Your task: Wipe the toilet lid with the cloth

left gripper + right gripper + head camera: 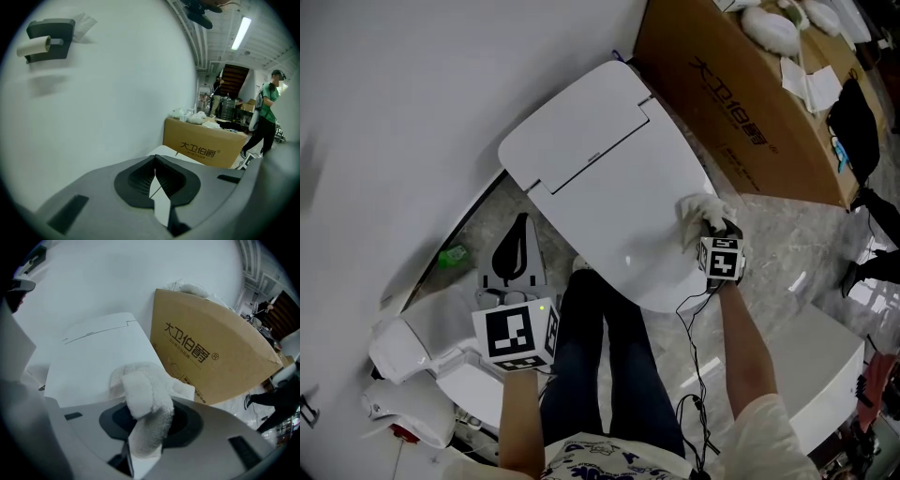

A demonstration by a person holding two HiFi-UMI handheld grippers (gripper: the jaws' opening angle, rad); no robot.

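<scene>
**Pressing the cloth to the toilet lid with the right gripper**

I am holding the right gripper (713, 232) over the near right part of the closed toilet lid (600, 173), on the side facing the cardboard box (741, 103). Its jaws are clamping a white cloth (700, 210), and in the right gripper view the cloth (143, 394) is bulging up out of the jaws in a thick fold and drooping forward onto the white lid (93, 357). In the head view the cloth is lying against the lid surface, close to its rounded edge.

I am keeping the left gripper (517, 251) off to the lid's left, low beside the toilet and well apart from the cloth. In its own view the left gripper (154, 177) is pointing at the white wall, and its jaws are closed together with nothing between them. A toilet roll holder (47, 40) is hanging on that wall, and the box (202, 147) is standing beyond the lid.
</scene>
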